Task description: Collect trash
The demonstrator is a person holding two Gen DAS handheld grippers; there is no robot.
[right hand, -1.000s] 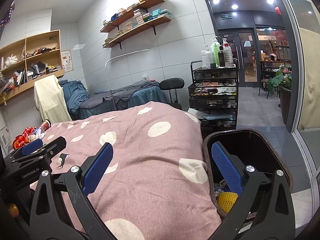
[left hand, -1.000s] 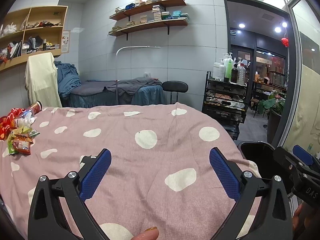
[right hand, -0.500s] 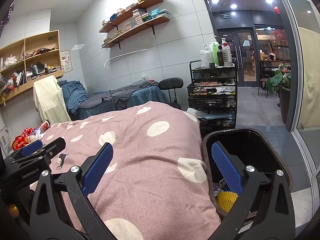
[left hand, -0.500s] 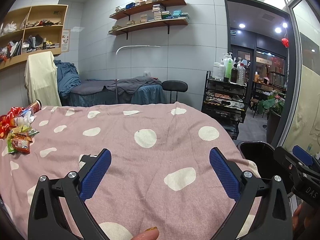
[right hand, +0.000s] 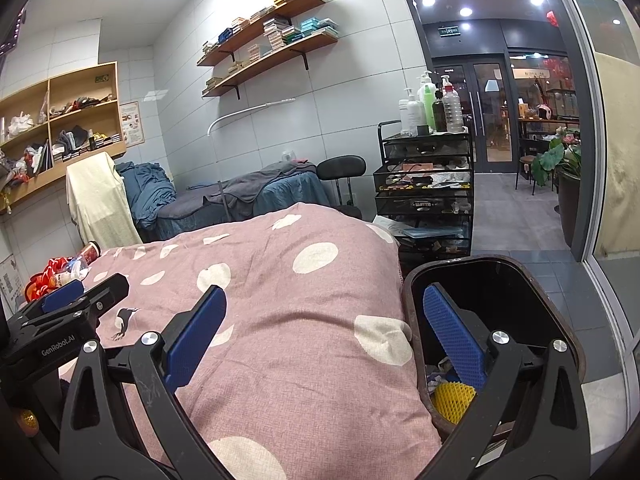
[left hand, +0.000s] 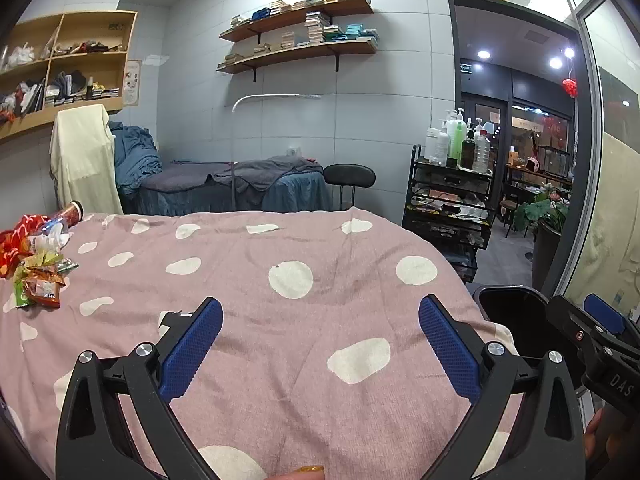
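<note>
Dotted blanket (left hand: 320, 240), both jaws wide, empty

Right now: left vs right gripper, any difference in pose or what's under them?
Left gripper hangs over the pink spotted blanket; right gripper straddles the blanket edge and the black bin. The trash pile lies nearer the left gripper. Both are open and empty.

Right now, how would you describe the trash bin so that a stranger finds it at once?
Find the pink bed cover with white dots. At its right edge, on the floor, stands the dark, open-topped plastic bin. Unlike the black wire trolley behind it, it holds a yellow mesh piece.
</note>
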